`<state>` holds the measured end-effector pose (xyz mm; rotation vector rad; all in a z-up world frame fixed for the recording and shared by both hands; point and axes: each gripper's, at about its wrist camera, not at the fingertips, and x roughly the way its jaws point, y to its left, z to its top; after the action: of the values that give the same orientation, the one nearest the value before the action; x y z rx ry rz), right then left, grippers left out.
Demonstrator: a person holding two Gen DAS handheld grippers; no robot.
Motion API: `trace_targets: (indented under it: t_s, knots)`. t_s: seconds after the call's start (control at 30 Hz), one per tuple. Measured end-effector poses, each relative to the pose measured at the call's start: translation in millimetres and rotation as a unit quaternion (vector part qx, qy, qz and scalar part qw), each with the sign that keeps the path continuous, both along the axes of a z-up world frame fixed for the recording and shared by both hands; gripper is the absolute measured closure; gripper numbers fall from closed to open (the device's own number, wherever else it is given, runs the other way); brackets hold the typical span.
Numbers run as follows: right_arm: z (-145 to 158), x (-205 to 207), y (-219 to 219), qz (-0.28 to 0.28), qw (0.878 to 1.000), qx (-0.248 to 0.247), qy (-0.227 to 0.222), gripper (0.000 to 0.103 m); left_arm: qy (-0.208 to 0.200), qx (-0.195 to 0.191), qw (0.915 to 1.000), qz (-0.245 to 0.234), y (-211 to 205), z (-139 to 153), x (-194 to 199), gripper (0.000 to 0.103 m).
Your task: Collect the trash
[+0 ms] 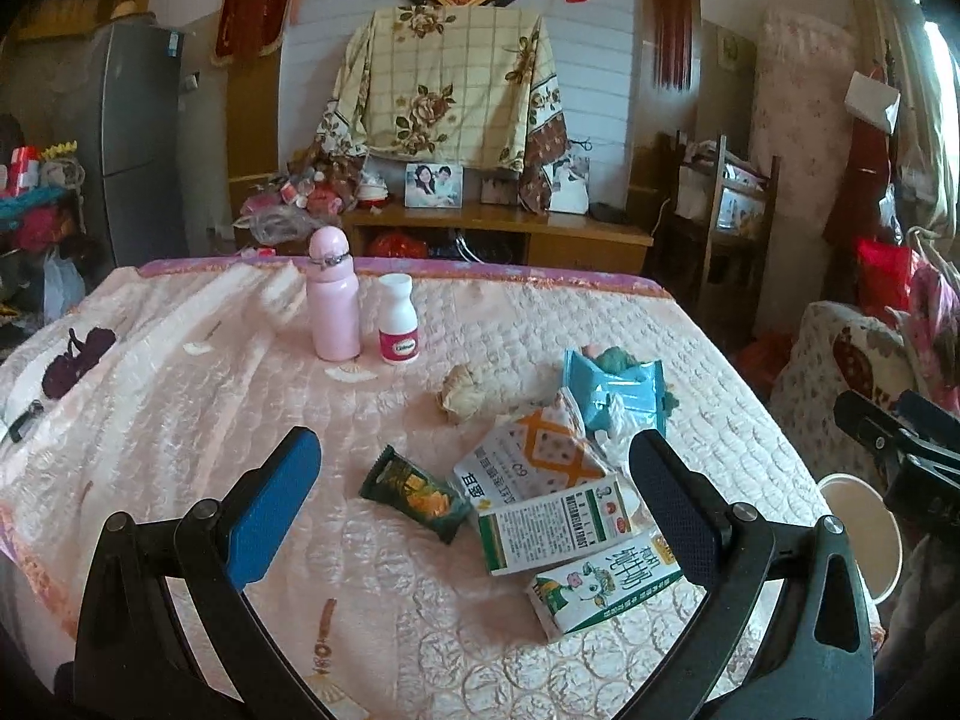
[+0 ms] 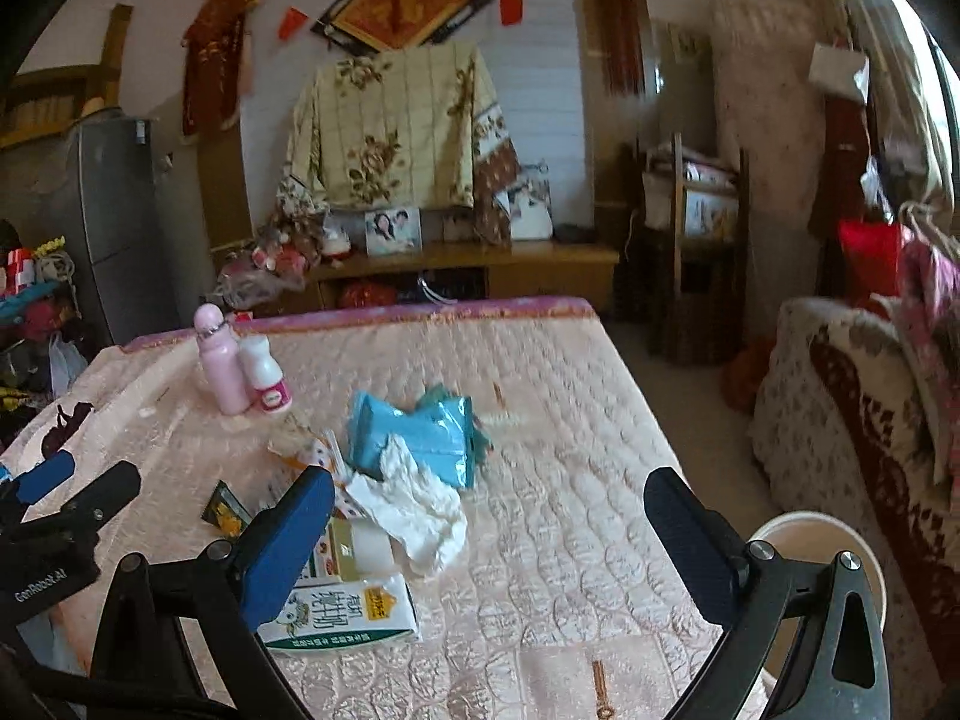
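The left gripper (image 1: 474, 516) is held with its two blue-padded fingers (image 1: 276, 498) spread wide and nothing clasped between them. The right gripper (image 2: 489, 540) is likewise held agape and empty, just beside the left, both tilted downward.

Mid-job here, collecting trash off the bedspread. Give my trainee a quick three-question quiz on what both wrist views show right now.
1. True or false: the left claw is shut on the dark green wrapper.
2. Which stands beside the pink bottle? A) white pill bottle B) milk carton C) teal packet
3. Fill in: the crumpled white tissue lies against the ____ packet.

Key: 1 false, both claws are open, and the right claw holds nothing either. 2 A. 3 teal.
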<state>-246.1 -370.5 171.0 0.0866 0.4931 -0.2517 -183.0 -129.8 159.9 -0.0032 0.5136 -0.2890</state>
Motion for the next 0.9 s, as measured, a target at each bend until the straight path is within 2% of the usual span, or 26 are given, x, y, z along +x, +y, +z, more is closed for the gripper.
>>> trace_targets:
  t_s: [0.23, 0.9]
  knots:
    - [11, -9, 3, 0.002, 1.0, -0.006, -0.025, 0.0, -0.003, -0.007, 1.0, -0.002, -1, 0, -2, 0.001]
    - [15, -10, 8, 0.008, 0.999, -0.004, -0.034, 0.0, -0.004, -0.01, 0.9999, 0.0, -1, -5, 1, 0.001]
